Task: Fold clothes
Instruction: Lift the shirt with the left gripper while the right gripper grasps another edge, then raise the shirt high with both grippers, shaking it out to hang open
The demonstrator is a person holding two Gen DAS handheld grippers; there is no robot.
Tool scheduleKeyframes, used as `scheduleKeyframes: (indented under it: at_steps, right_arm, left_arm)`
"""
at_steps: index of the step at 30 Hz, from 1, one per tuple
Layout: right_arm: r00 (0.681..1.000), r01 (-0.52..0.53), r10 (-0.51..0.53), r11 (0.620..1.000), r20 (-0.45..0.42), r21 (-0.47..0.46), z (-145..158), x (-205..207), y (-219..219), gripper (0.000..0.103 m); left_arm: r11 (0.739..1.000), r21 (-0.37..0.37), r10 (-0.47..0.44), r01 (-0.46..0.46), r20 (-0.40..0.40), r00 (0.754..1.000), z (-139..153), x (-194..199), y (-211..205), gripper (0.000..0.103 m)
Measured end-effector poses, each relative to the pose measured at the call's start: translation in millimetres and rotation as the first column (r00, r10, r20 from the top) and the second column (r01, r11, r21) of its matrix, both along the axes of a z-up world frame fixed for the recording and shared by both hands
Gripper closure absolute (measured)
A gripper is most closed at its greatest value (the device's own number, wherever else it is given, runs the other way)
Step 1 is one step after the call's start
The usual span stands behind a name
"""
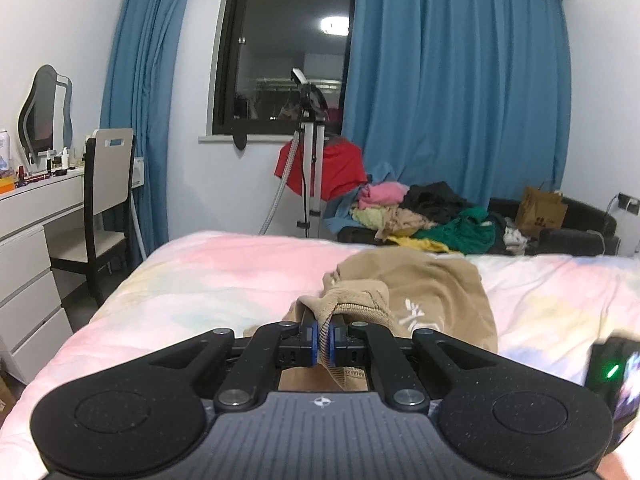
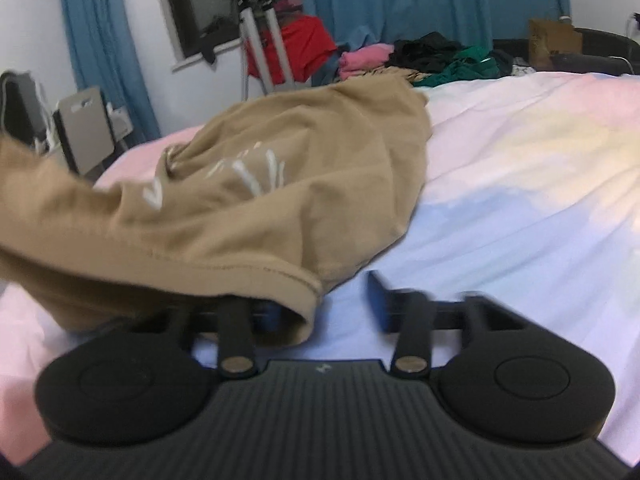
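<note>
The bed (image 1: 208, 272), spread with a pastel quilt, fills the lower half of both views and serves as the folding surface. On it, at centre frame, lies the tan garment (image 2: 304, 184), bunched and rumpled rather than flat, white print showing. The left gripper (image 1: 325, 330) is clamped on its ribbed edge, probably to lift and spread it. The right gripper (image 2: 324, 304) stands wide apart at lower centre, a hem draped over its left finger, gripping nothing.
</note>
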State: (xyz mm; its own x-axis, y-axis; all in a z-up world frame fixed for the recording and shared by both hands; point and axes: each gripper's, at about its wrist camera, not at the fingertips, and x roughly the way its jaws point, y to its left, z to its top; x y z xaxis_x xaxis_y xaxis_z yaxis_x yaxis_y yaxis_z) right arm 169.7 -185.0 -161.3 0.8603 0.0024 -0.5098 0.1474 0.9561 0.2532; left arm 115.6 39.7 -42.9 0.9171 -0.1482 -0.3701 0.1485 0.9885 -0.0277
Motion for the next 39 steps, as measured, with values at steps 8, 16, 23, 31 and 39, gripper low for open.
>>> scheduleKeyframes:
  at_steps: [8, 16, 23, 31, 39]
  right_arm:
    - [0.974, 0.116, -0.131, 0.989, 0.187, 0.091, 47, -32, -34, 0.095]
    - [0.95, 0.151, -0.174, 0.983, 0.259, 0.109, 70, -47, -52, 0.095]
    - [0.943, 0.197, -0.204, 0.979, 0.262, 0.053, 71, -50, -53, 0.093]
    - [0.946, 0.261, -0.245, 0.964, 0.212, -0.049, 59, -42, -49, 0.039]
    - [0.933, 0.29, -0.257, 0.952, 0.253, -0.099, 74, -46, -45, 0.034]
  left_arm:
    - [0.998, 0.059, -0.014, 0.021, -0.103, 0.995, -38, 10, -22, 0.092]
    - [0.972, 0.228, -0.029, 0.059, -0.132, 0.991, -80, 12, -53, 0.062]
    - [0.959, 0.276, 0.088, -0.055, -0.108, 0.99, -95, 21, -51, 0.043]
    - [0.94, 0.125, 0.314, -0.317, 0.04, 0.948, -66, 20, -29, 0.04]
    - [0.928, -0.112, 0.372, -0.356, 0.2, 0.906, -13, -2, -16, 0.038]
